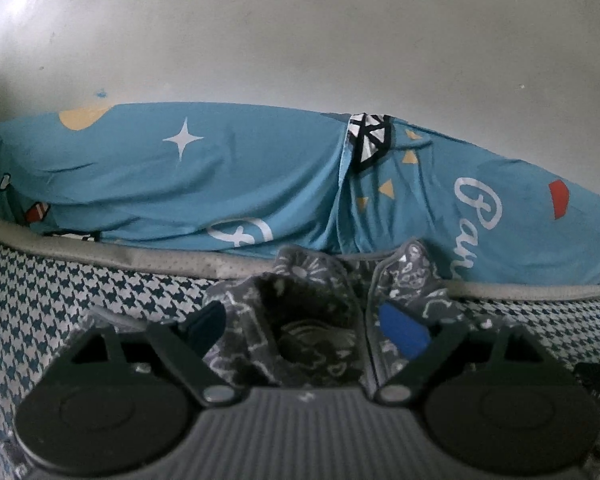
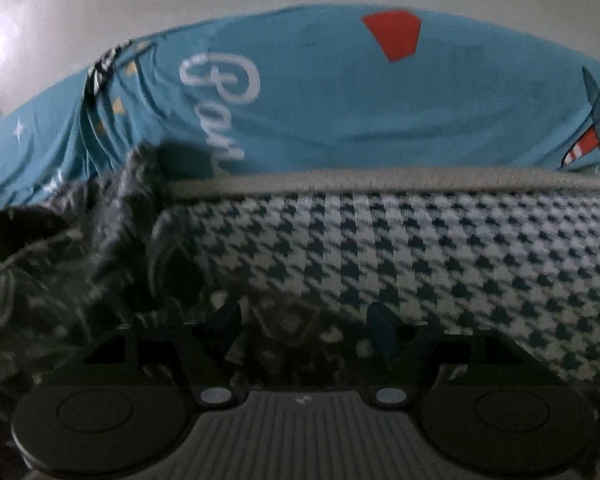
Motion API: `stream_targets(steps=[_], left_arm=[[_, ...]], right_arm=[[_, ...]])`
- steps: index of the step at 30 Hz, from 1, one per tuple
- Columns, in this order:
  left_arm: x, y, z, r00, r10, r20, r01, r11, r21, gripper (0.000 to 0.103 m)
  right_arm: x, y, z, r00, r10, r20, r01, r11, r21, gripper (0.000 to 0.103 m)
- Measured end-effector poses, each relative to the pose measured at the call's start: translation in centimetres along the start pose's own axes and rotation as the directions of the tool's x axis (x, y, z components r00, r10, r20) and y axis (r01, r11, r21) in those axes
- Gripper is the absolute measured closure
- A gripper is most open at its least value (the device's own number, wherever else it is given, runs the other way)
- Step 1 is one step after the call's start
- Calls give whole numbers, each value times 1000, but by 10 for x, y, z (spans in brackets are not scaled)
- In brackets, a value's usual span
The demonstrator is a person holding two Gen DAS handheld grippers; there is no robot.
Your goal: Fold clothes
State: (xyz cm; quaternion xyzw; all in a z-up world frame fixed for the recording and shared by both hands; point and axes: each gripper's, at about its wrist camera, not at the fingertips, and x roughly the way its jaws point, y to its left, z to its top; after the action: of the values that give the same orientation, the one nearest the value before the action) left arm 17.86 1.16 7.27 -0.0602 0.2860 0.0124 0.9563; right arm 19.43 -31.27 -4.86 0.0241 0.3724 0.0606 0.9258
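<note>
Nearest in the left wrist view, the left gripper (image 1: 304, 332) has its jaws spread wide, and a bunched dark grey garment (image 1: 320, 320) with white doodle print lies between the blue fingertips (image 1: 404, 330). The crumpled garment has no clear long axis. In the right wrist view, the right gripper (image 2: 304, 330) has its jaws apart over dark cloth; the view is too blurred to show any grip. Both hover over a houndstooth mat (image 2: 440, 256) near its grey-piped far edge. Beyond lies blue printed bedding (image 1: 228, 176), then a white wall (image 1: 300, 32).
</note>
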Motion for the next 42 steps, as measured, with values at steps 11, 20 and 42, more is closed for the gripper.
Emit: stream_targets(steps=[11, 20, 42], left_arm=[[5, 2, -3, 1000, 7, -14, -6, 1000, 5, 15], [7, 14, -1, 1000, 16, -19, -17, 999, -29, 14], [13, 27, -3, 998, 29, -52, -31, 998, -53, 13]], right_arm=[[0, 22, -8, 1000, 25, 13, -23, 994, -111, 88], [-21, 21, 11, 983, -54, 177, 66, 996, -65, 97], [-16, -28, 34, 966, -137, 218, 79, 963, 257, 63]])
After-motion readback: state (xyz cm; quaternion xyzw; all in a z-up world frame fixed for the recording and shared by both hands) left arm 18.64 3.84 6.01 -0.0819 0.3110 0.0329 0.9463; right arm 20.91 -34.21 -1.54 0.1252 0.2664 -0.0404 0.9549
